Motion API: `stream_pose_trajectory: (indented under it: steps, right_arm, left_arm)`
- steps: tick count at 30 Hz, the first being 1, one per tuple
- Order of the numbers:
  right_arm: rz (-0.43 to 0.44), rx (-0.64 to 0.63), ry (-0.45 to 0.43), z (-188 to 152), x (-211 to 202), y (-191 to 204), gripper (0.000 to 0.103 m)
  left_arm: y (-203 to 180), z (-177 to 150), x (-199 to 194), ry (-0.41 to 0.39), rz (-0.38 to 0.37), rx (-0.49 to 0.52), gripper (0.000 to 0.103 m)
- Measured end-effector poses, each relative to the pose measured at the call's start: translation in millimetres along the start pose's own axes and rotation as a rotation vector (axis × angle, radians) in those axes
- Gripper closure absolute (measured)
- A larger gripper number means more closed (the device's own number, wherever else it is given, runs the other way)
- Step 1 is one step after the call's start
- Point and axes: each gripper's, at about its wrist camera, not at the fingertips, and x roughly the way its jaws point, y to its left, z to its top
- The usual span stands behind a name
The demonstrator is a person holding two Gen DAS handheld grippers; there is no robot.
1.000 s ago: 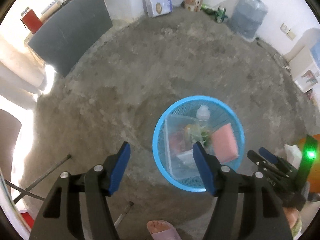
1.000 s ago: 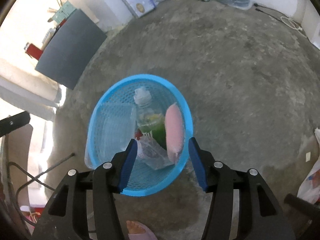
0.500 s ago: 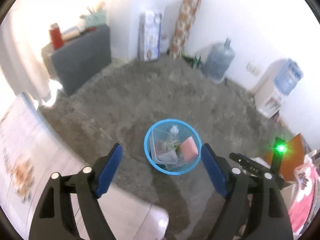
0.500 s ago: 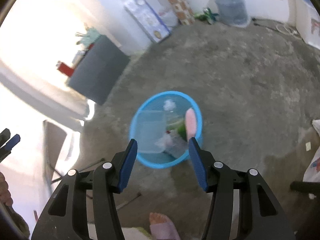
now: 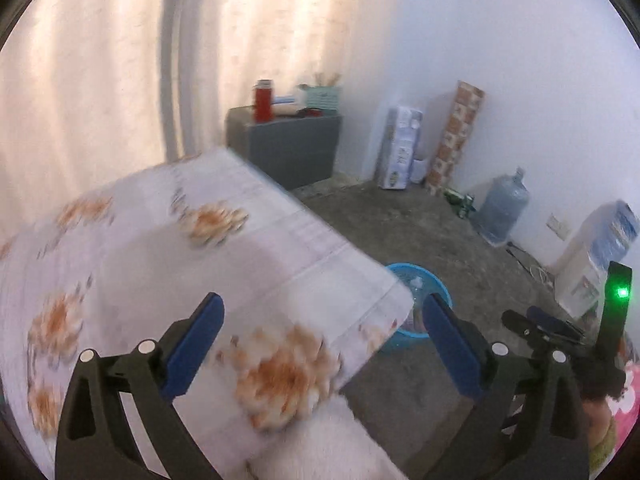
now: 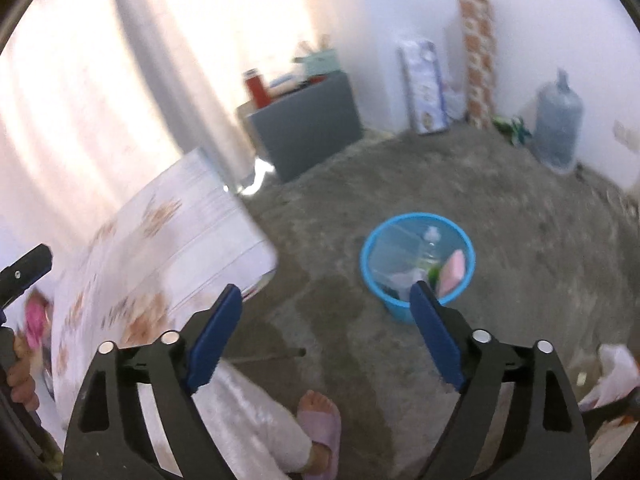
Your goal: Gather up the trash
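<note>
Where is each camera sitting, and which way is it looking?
Left wrist: on the left gripper, looking down over a flowery tablecloth; the right gripper shows at the right edge.
Right wrist: on the right gripper, looking down at the floor; a slippered foot shows.
Both see the blue basket, the grey cabinet and the water jug. Both pairs of jaws are opening, empty.

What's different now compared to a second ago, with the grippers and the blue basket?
Both grippers pulled up and away from the blue basket; the left gripper and right gripper are opening, nothing between their fingers. A flowered tablecloth has come into view. The basket stays on the floor with the bottle and pink sponge inside.
</note>
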Motion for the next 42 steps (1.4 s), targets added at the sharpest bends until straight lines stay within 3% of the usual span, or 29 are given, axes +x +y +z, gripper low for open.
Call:
stream_pose_trajectory:
  steps: [4, 10, 18, 26, 32, 42]
  right_arm:
    - [-0.041, -0.111, -0.015, -18.6, -12.3, 35.4, 0.008]
    - [-0.101, -0.225, 0.005, -44.7, -18.0, 73.9, 0.008]
    - [-0.206, -0.323, -0.061, -61.0, -41.5, 108.1, 0.008]
    - [-0.268, -0.268, -0.114, -61.9, -52.2, 103.9, 0.008]
    - [-0.267, -0.242, -0.087, -61.0, -48.9, 93.3, 0.008]
    - [-0.280, -0.226, -0.064, -60.3, -43.5, 83.6, 0.008]
  left_arm:
    - [7.0, -25.4, -17.7, -0.021, 0.081, -0.015, 0.006]
    - [15.0, -53.7, -35.5, -0.050, 0.191, -0.085, 0.006]
    - [17.8, -68.0, -48.9, -0.120, 0.352, -0.100, 0.006]
    - [22.2, -76.8, -42.9, -0.051, 0.439, -0.104, 0.006]
    - [27.3, -80.1, -39.3, -0.011, 0.467, -0.172, 0.006]
    - [22.5, -75.9, -36.0, 0.006, 0.496, -0.163, 0.006]
